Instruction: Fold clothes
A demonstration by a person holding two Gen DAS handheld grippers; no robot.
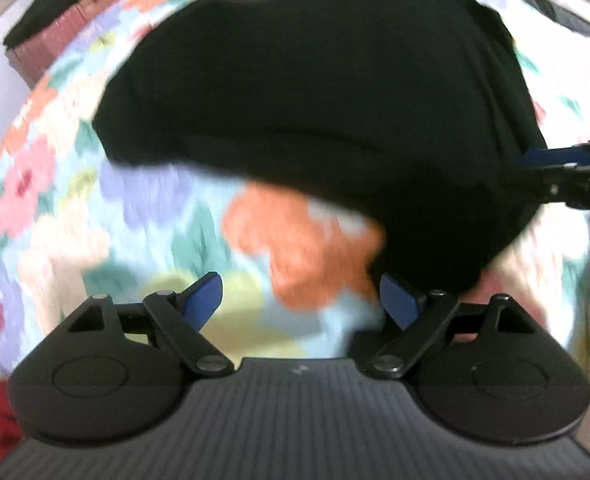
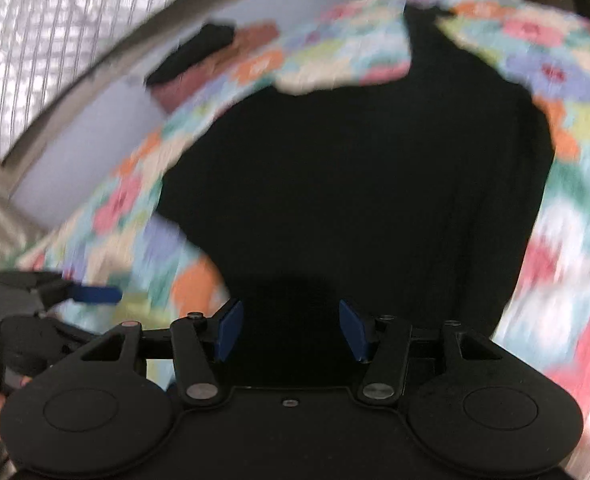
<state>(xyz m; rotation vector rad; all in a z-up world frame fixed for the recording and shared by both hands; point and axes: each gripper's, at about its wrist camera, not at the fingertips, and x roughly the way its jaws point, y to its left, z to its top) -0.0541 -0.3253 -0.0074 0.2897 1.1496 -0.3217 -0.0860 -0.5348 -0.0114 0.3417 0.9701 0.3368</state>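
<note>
The black garment (image 1: 319, 112) is seen spread flat on the flowered bedcover (image 1: 95, 208), stretching away ahead of both tools, with a dark folded pile (image 1: 59, 4) lying far off near the bed's edge. The left tool (image 1: 301, 300) is held released, its blue pads wide apart over bare bedcover, the garment's near edge just ahead and to its right. The right tool (image 2: 291, 330) is also held released, pads apart with nothing pinched, black cloth directly beneath and ahead of it. No earlier picture is given, and both views are blurred. For the next fold, a hem corner should probably be taken by each tool, pads closed on one layer only, and both lifted evenly so no crease is dragged in.
</note>
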